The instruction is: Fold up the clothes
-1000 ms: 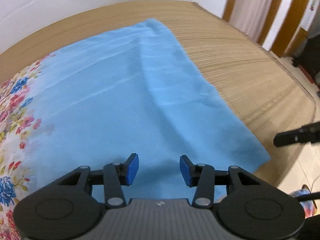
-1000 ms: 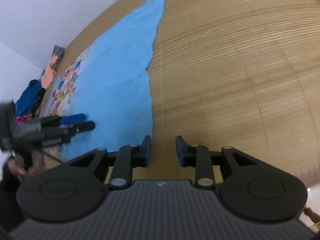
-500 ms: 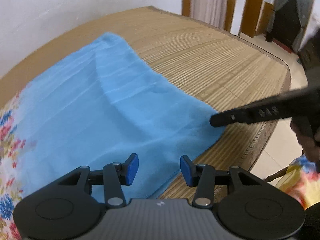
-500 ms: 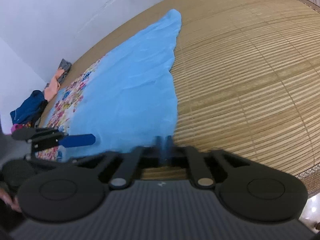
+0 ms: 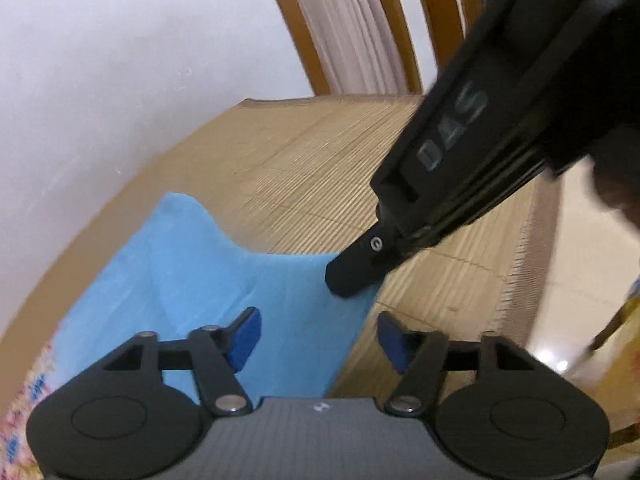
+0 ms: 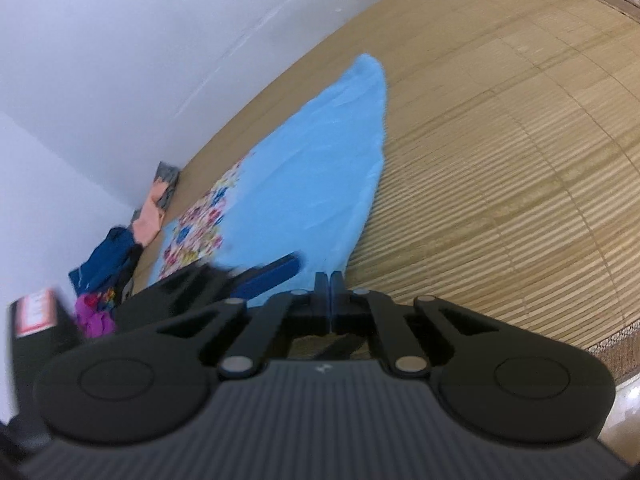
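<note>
Light-blue cloth garment with floral-print panel [image 6: 320, 184]: thin woven fabric, matt, smooth with soft creases. Floral part [image 6: 200, 228] is printed, same matt finish.

Tan woven bamboo-slat mat [image 6: 500, 160]: fine parallel ribs, slight sheen, stitched fabric binding at the edge.

Left gripper [image 5: 318, 336]: matt black plastic linkage, bright metal pivot pins, blue rubbery-looking pads [image 5: 244, 338]; ribbed black plastic housing.

Right gripper [image 6: 330, 298]: same build, matt black plastic, shiny metal rivets, blue pads.

White wall [image 5: 120, 80]: painted, matt, smooth.

Brown wooden door frame [image 5: 296, 28]: varnished, semi-gloss.

Pile of mixed cloth items [image 6: 120, 256] in the corner: soft fabric, matt.

Floor [image 5: 568, 280]: pale, glossy, reflective highlights.
</note>
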The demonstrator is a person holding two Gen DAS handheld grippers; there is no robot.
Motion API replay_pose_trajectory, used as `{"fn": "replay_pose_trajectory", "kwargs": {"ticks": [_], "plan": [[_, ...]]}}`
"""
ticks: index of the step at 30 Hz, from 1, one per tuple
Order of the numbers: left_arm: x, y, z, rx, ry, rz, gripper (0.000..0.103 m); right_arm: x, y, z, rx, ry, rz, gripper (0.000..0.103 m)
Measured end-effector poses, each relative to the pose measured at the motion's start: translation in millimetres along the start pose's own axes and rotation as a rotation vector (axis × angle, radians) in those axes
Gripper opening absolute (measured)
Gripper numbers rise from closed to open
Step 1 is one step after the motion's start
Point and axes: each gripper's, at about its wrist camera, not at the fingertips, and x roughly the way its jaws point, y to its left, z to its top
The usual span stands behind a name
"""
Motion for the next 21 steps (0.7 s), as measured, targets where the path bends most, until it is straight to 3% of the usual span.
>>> {"fn": "replay_pose_trajectory", "kwargs": {"ticks": [1, 2, 4, 6, 8, 10, 16, 21], "plan": [[2.8, -0.1, 0.5, 0.000, 0.009, 0.004, 0.009, 0.3, 2.0, 2.4, -0.021, 0.017, 0.000, 0.006], [3.3, 2.0, 0.8, -0.014, 0.014, 0.001, 0.003, 0.7, 1.7, 7.8, -0.041, 0.020, -0.009, 0.006], [-4.2, 14.3, 0.8, -0.093, 0.008, -0.034, 0.003, 1.4, -3.1, 24.4, -0.076, -0.005, -0.048, 0.008], [-12.2, 27.2, 0.8, -0.174, -0.001, -0.069, 0.003, 3.6, -9.7, 43.6, -0.101, -0.032, -0.085, 0.023], [-22.4, 42.8, 1.7, -0.268, -0.023, -0.104, 0.003, 19.0, -25.0, 74.7, -0.097, -0.049, -0.091, 0.053], [-31.3, 58.0, 4.1, -0.356, -0.037, -0.106, 0.003, 48.3, -39.5, 109.3, -0.109, -0.039, -0.092, 0.055], [-41.3, 86.4, 5.9, -0.594, 0.012, -0.018, 0.003, 165.6, -57.6, 206.4, -0.216, -0.027, -0.146, 0.055], [-43.4, 93.6, 8.7, -0.729, 0.048, 0.042, 0.003, 229.8, -50.7, 240.5, -0.334, -0.004, -0.154, 0.054]]}}
